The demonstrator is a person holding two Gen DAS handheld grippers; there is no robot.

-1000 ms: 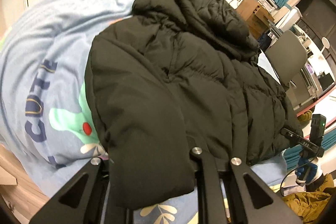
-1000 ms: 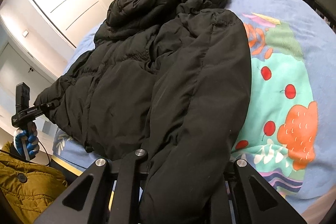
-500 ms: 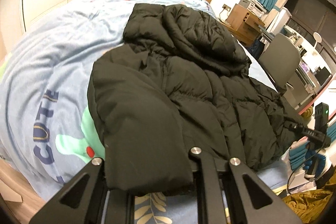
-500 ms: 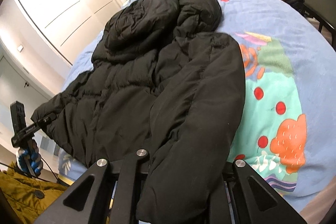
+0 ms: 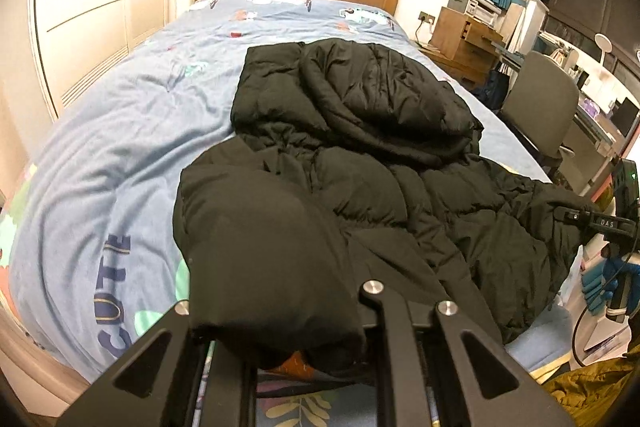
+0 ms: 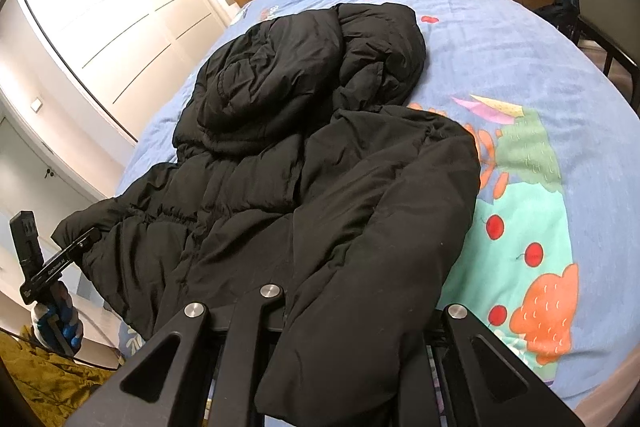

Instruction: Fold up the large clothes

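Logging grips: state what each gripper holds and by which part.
Both hold the black puffer jacket: left gripper by one sleeve end, right gripper by the other.

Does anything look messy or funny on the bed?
Yes. The black puffy jacket lies rumpled on the blue bedspread, its hood bunched up, and its bottom corners hang off the bed's edge, one pinched in each tool.

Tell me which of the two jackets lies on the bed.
The black puffer jacket, spread across the blue cartoon-print bed; the mustard-yellow jacket sits crumpled below the bed's edge.
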